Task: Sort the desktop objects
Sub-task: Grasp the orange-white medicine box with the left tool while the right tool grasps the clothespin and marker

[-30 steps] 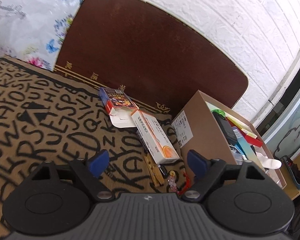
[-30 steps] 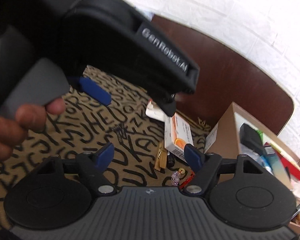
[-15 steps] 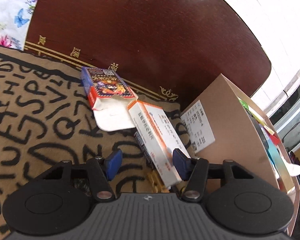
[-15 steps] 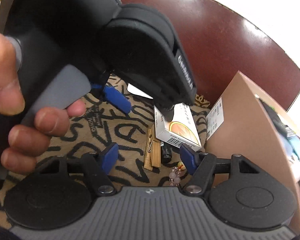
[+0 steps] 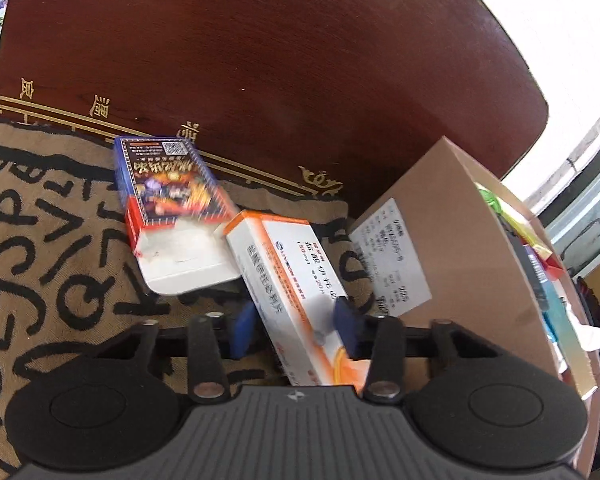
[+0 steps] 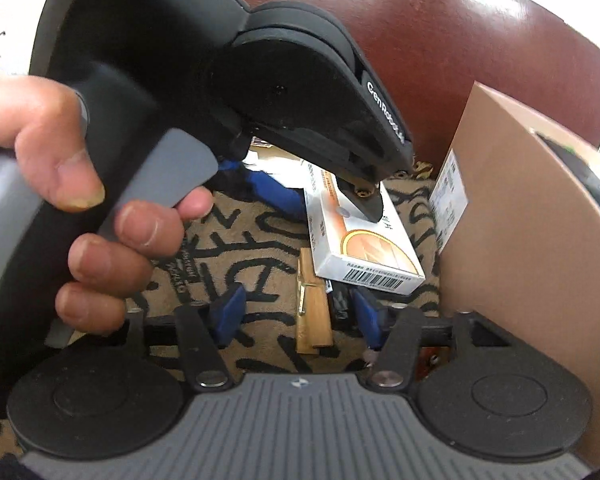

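A white and orange medicine box (image 5: 288,280) lies on the lettered cloth beside a brown cardboard box (image 5: 452,240). My left gripper (image 5: 296,328) has its blue pads on both sides of the medicine box, closed in against it. The box also shows in the right wrist view (image 6: 364,240), with the left gripper body (image 6: 260,92) over it. My right gripper (image 6: 296,312) is open above a wooden clothespin (image 6: 312,308) and a black pen (image 6: 338,300), holding nothing.
A blue card box (image 5: 168,188) with an open white flap lies behind the medicine box. The cardboard box holds several items (image 5: 540,272). A dark brown board (image 5: 260,60) stands at the back. The hand (image 6: 92,208) holding the left gripper fills the left.
My left gripper has moved forward and down over the medicine box and its jaws have narrowed onto it. My right gripper has moved closer to the clothespin and pen.
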A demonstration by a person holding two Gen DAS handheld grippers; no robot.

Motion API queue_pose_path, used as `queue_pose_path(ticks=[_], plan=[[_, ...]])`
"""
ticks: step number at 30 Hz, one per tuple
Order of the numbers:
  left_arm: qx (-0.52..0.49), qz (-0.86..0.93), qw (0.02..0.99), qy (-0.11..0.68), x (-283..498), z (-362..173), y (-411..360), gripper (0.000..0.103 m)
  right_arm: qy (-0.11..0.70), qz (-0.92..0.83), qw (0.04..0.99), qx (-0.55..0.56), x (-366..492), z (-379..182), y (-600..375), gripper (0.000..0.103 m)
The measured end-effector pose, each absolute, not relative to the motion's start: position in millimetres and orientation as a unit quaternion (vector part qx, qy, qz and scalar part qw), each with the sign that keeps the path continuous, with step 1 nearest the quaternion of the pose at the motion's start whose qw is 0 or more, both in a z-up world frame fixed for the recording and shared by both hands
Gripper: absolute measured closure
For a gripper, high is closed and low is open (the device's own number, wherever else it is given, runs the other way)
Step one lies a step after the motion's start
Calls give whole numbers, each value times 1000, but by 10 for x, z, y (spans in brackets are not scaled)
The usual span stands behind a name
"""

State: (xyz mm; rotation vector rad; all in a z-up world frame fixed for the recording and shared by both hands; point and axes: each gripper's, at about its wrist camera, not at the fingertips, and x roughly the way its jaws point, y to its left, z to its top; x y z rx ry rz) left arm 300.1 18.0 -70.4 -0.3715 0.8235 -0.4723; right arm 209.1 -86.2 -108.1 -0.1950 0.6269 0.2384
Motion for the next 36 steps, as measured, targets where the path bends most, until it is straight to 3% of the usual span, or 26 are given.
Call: queue_pose_path(ticks=[4, 11, 20, 21, 32, 34, 36], plan=[[-182, -229, 872, 392, 2837, -727, 237, 63, 305, 130, 938, -97, 2010, -1068, -853, 73], [-206, -210, 875, 385, 2285, -750, 599, 68, 316, 174, 927, -98, 1647, -1032, -875, 76], [-226, -200, 874, 381, 1429, -747, 899, 68, 335, 214, 910, -119, 844, -998, -1096, 77], [-218, -198, 875, 384, 1350, -746, 891, 75, 338, 213, 909, -117, 759, -993, -1133, 77], [-230, -180, 871, 395, 837, -808, 941, 73, 342, 206, 910, -111, 166, -1012, -1435, 76], [-221, -178, 873, 397, 859, -774, 887, 71, 344, 205, 910, -104, 148, -995, -1452, 74], [-219, -178, 874, 395, 870, -753, 853, 56, 345, 205, 910, -101, 163, -992, -1473, 69]])
